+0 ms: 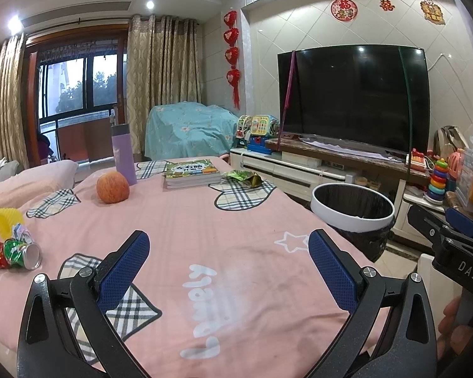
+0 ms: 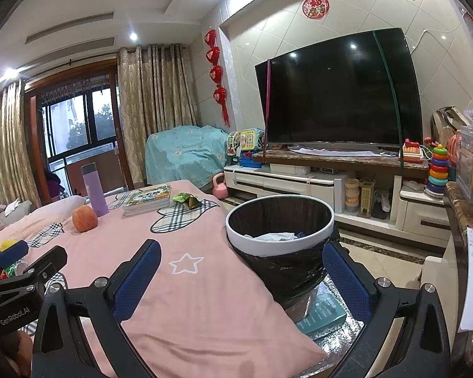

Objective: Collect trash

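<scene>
Inside, the bin holds crumpled paper (both hand-held grippers gape empty).

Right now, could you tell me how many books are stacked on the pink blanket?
3, it seems: one stack of books at the far end of the pink blanket, beside the green wrapper; spines are small, so the count is uncertain.

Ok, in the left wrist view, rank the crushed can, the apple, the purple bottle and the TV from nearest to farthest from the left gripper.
From the left gripper, which is open and empty:
1. Crushed can, on the blanket at the left edge.
2. Apple, further back, left of centre.
3. Purple bottle, upright just behind the apple.
4. TV, across the room on the right.
</scene>
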A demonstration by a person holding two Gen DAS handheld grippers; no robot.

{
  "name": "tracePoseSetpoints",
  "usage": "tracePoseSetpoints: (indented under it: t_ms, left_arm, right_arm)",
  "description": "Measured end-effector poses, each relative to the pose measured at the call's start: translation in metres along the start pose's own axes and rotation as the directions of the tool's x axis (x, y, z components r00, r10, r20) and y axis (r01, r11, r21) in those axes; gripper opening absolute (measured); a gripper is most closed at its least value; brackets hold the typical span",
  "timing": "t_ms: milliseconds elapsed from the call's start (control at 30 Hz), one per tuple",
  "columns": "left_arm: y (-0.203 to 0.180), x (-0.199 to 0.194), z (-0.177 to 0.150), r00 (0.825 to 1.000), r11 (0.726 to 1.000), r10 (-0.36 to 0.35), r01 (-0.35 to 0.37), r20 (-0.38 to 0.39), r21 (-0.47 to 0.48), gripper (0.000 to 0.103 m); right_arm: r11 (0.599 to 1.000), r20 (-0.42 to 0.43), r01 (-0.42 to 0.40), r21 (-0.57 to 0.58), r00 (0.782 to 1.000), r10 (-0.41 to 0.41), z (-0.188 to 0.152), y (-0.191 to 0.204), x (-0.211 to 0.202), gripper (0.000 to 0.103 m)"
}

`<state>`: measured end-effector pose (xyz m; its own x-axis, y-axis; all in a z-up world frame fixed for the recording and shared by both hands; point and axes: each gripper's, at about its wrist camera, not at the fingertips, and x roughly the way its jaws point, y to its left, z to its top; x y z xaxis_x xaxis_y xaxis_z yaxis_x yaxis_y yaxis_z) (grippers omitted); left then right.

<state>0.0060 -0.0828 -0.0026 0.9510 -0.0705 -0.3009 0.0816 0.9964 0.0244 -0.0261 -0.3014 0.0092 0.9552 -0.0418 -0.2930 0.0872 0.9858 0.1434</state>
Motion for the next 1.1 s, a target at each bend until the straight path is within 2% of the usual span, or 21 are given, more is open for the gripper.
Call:
tracePoseSetpoints:
  t_ms: [1100]
  left_arm:
    - [0.002, 0.013, -0.003, 1.000, 1.000, -0.026, 0.026, -0.016, 0.007, 0.103]
  right_arm:
    - [1.000, -0.009, -0.024, 0.001, 1.000, 0.024, 0.003, 0.007, 0.001, 0.103]
